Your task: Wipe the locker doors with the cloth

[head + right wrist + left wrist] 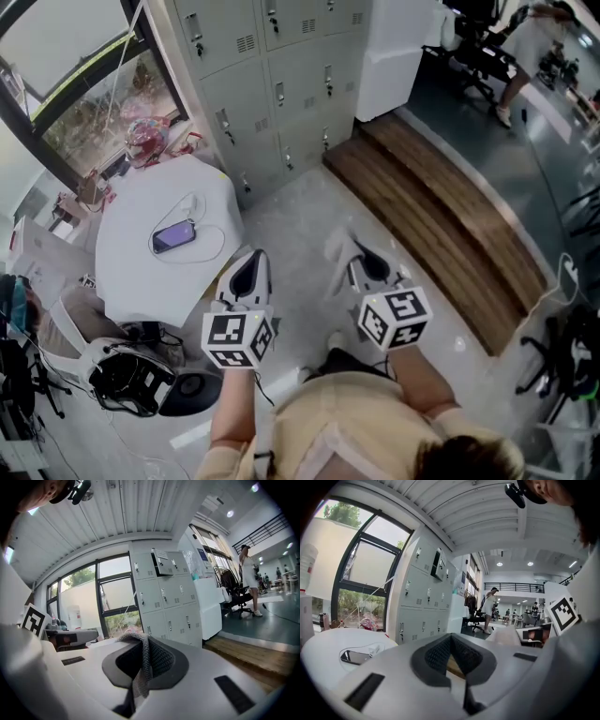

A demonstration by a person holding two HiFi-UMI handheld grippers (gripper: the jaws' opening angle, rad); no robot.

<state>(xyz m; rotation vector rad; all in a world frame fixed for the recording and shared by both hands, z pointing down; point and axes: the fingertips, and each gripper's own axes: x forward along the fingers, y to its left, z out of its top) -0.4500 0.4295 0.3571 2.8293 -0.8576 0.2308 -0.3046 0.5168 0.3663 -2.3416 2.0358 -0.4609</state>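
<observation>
1. Clamping the grey cloth [139,667] between its closed jaws, the right tool [143,641] points toward the lockers [164,597]. A fold of cloth rises over the jaw tips and the rest hangs down the gap. This probably lets a loose pad of fabric lead when it meets a door.
2. The left tool [451,641] has its jaws together with nothing gripped between them. It is held beside the right one and seems to be only a spare hand for now.
3. In the head view both tools sit close in front of the person's body, over the floor. The left one is near the white tabletop [131,272] that carries a phone [173,236]. The right one is nearer the wooden step [441,216].
4. The locker doors stand on the far side, well apart from both tools, so the cloth touches no door. Wiping looks not yet begun, and the person probably has to step closer first.
</observation>
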